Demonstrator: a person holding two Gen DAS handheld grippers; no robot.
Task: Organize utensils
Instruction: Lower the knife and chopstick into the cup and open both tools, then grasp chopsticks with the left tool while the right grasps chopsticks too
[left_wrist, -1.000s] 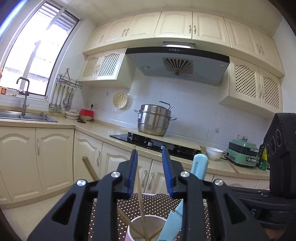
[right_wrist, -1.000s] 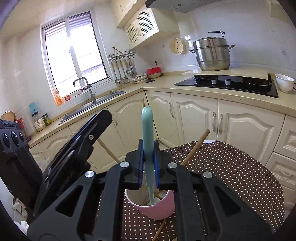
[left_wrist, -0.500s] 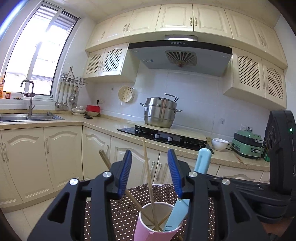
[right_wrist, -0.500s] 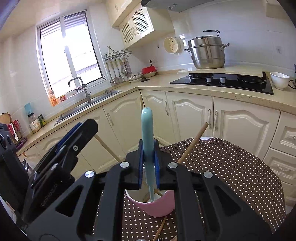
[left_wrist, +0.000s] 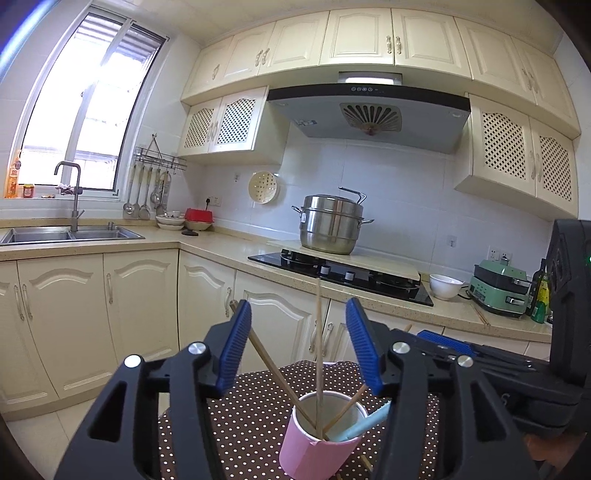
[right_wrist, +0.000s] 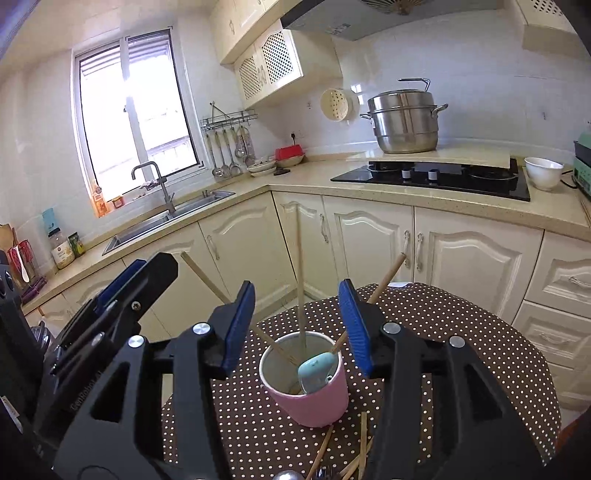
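While both tools (left_wrist: 298, 347) (right_wrist: 297, 326) gape empty, blue spoon (right_wrist: 316, 371) leans in pink cup (right_wrist: 308, 391).

A pink cup (right_wrist: 308, 384) with a white inside stands upright on the brown, white-dotted cloth. Three wooden chopsticks (right_wrist: 300, 280) stand in it, fanned apart: one nearly vertical, one leaning left (left_wrist: 275, 363), one leaning right (right_wrist: 384, 277). A light blue spoon (right_wrist: 314, 371) rests inside too, its end propped on the rim nearest the right-wrist camera; in the left-wrist view it (left_wrist: 364, 424) slants over the cup's (left_wrist: 314, 448) right edge. More chopsticks (right_wrist: 360, 450) lie loose on the cloth just in front of the cup.
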